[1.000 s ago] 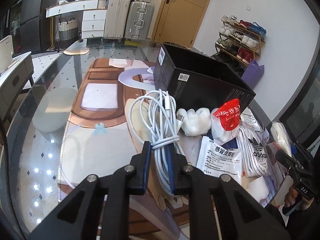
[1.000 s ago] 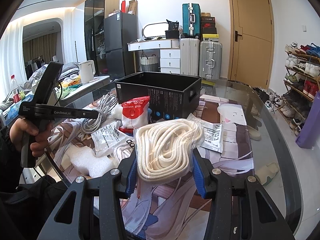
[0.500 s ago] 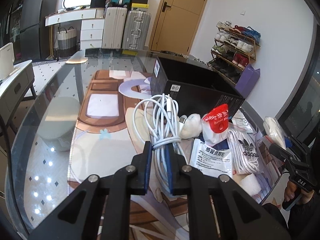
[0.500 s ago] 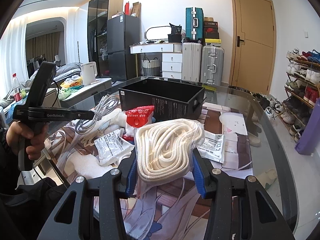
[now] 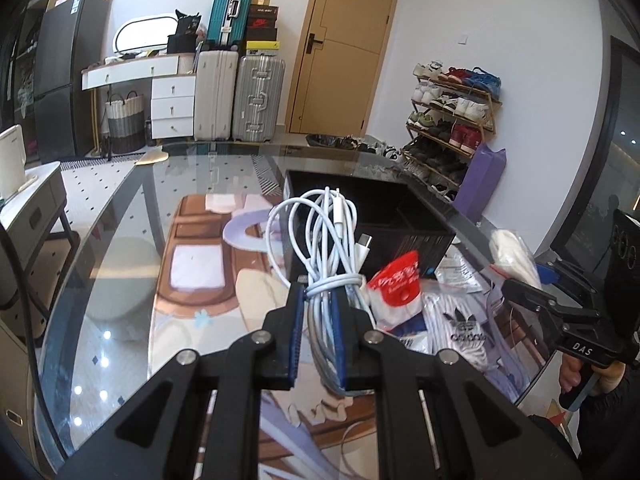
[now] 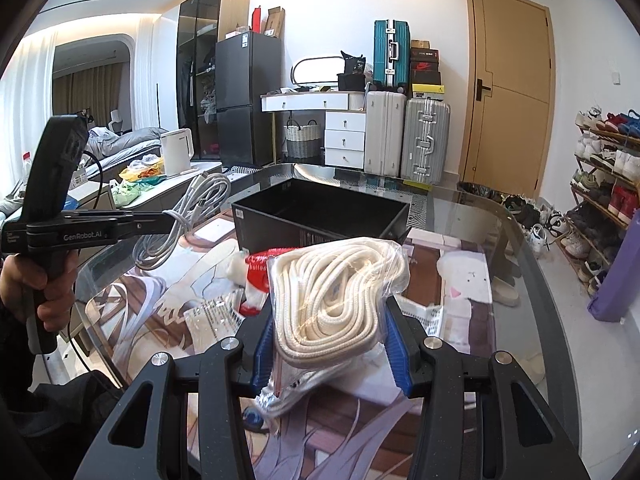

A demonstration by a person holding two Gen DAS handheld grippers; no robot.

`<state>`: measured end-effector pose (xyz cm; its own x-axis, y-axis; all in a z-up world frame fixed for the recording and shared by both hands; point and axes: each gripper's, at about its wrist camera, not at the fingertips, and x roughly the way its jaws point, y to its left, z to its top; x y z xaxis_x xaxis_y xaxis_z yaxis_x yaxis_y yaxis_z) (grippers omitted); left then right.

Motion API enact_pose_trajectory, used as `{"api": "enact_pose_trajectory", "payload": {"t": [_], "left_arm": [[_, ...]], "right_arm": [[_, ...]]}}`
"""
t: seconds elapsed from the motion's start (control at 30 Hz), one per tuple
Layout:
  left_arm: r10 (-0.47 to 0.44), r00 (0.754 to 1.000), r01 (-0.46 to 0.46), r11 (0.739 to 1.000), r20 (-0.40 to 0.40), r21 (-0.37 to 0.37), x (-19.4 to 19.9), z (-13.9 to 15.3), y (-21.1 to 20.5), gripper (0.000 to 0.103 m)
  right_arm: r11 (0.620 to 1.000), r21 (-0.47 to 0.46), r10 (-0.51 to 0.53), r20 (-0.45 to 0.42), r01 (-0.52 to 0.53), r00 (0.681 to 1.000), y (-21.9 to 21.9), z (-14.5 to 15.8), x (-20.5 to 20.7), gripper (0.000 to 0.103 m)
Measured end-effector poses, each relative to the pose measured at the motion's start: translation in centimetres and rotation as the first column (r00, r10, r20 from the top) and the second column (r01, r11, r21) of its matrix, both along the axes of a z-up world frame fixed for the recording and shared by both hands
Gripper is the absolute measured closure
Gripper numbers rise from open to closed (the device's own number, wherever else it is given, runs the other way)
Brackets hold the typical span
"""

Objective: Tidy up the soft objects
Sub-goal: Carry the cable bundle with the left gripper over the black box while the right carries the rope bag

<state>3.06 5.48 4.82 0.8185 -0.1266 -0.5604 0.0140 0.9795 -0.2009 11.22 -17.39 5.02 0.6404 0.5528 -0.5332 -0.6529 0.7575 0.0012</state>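
Note:
My left gripper (image 5: 319,312) is shut on a bundle of white charging cable (image 5: 328,236), lifted clear of the table; its loops stand up in front of the black box (image 5: 404,224). My right gripper (image 6: 328,344) is shut on a clear bag of coiled cream rope (image 6: 336,292), also held above the table. The right wrist view shows the left gripper (image 6: 160,224) from the side with the cable (image 6: 192,208) hanging from it, near the open black box (image 6: 320,212). In the left wrist view the right gripper (image 5: 516,284) and the rope bag (image 5: 514,252) appear at right.
On the glass table (image 5: 120,240) lies a printed mat with a red-topped glue pouch (image 5: 400,284), a white Adidas sock pack (image 5: 460,320), foil sachets (image 6: 216,320) and a white fluffy lump (image 6: 236,268). Suitcases, drawers, a door and a shoe rack stand behind. A hand (image 6: 52,288) grips the left tool.
Both grippers have risen with their loads; the cable bundle has come off the table and stands in front of the black box. The rope bag is held higher too.

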Motion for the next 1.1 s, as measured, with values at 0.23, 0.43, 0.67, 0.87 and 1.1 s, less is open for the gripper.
{"api": "enact_pose_trajectory", "payload": {"t": [0.23, 0.43, 0.67, 0.87, 1.1], "left_arm": [[0.002, 0.999, -0.003, 1.0, 0.032, 0.007, 1.5, 1.5, -0.6, 0.092], [-0.004, 0.999, 0.003, 1.0, 0.053, 0.017, 3.1, 2.4, -0.9, 0.092], [-0.021, 0.997, 0.018, 0.999, 0.072, 0.043, 5.3, 3.3, -1.8, 0.092], [-0.035, 0.997, 0.031, 0.998, 0.064, 0.057, 7.2, 3.3, -2.4, 0.092], [-0.033, 0.999, 0.03, 0.998, 0.043, 0.061, 9.6, 2.7, -2.4, 0.092]], "right_arm": [[1.0, -0.007, 0.012, -0.008, -0.012, 1.0, 1.4, 0.9, 1.7, 0.057], [1.0, -0.009, 0.028, -0.004, -0.028, 1.0, 2.7, 2.0, 3.4, 0.057], [1.0, -0.006, 0.03, -0.001, -0.03, 1.0, 3.7, 2.9, 5.4, 0.057], [1.0, 0.002, 0.029, -0.031, -0.029, 0.999, 4.4, 3.2, 7.7, 0.057], [0.999, -0.012, 0.035, -0.047, -0.035, 0.998, 5.4, 3.1, 9.9, 0.057]]}}
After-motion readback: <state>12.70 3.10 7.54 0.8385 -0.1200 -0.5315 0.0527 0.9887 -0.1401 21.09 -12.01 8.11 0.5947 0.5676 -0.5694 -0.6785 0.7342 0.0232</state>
